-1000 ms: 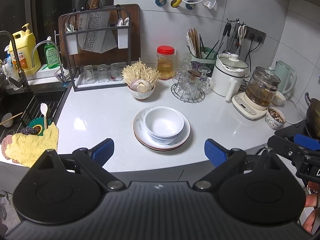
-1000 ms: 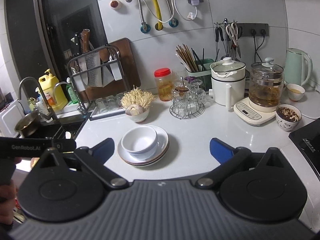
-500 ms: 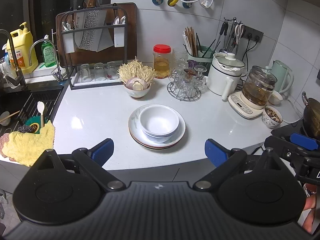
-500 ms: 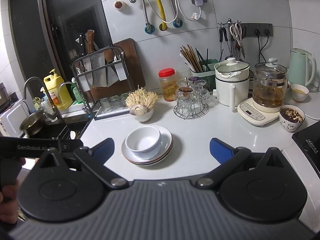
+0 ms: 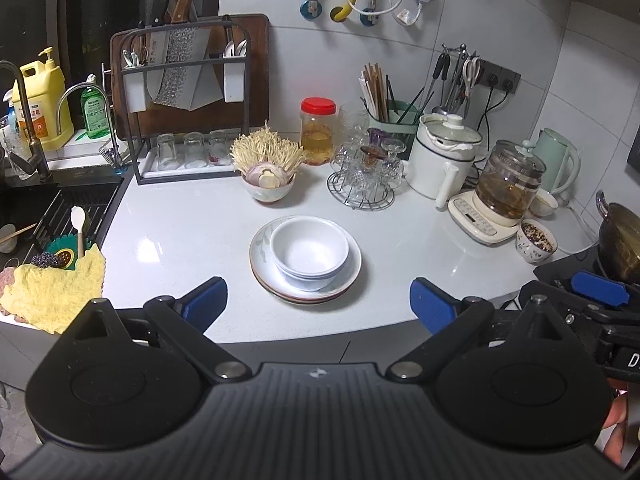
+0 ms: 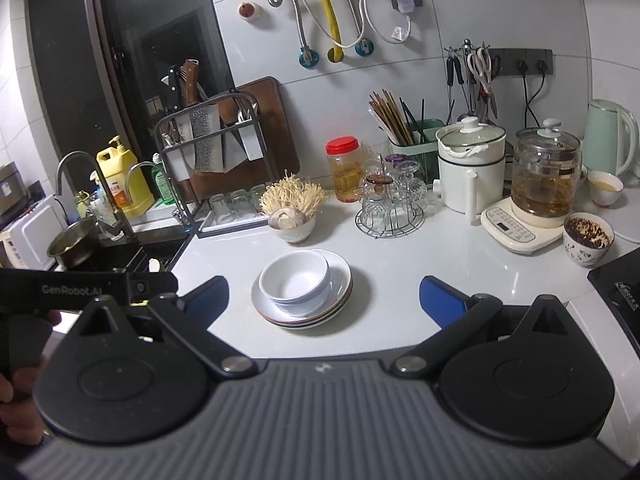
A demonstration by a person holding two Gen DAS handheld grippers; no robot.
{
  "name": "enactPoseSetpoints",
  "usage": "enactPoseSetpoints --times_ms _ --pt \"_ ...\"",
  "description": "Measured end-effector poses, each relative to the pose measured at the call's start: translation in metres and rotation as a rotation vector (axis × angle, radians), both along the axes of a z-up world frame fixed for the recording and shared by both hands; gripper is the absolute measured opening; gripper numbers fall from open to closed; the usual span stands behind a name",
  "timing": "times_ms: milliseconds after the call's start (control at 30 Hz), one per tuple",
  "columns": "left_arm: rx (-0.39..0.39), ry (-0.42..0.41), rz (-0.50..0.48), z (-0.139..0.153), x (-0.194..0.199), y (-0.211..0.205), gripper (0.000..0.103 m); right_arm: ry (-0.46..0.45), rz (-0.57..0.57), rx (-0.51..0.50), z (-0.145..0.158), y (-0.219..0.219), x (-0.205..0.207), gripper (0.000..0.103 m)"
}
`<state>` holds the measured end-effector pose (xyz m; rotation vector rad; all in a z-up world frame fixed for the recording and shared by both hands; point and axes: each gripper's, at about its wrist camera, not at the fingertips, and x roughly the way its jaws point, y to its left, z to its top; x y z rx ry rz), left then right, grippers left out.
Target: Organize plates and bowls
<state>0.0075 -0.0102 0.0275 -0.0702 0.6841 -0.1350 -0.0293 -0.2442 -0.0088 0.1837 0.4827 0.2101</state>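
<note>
Nested white bowls sit on a stack of white plates in the middle of the white counter. My left gripper is open, held back off the counter's front edge with the stack straight ahead between its blue fingertips. My right gripper is open too, also short of the counter, with the stack ahead and slightly left. Neither holds anything. The right gripper shows at the right edge of the left wrist view, the left gripper at the left edge of the right wrist view.
Behind the stack stand a bowl of enoki mushrooms, a glass rack, a red-lidded jar, a white pot and a glass kettle. A knife rack and the sink are at left, a yellow cloth nearby.
Both grippers have drawn back and up a little from the counter, so the stack looks slightly smaller and farther. Nothing on the counter has moved.
</note>
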Motion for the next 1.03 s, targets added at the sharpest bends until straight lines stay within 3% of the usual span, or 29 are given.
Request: enactPoseSetpoints --times_ms 1033 --pt "0.019 0.004 0.06 0.005 -0.024 0.011 0.1 -0.009 0.037 0.031 -0.002 0.006 -0.008 0.103"
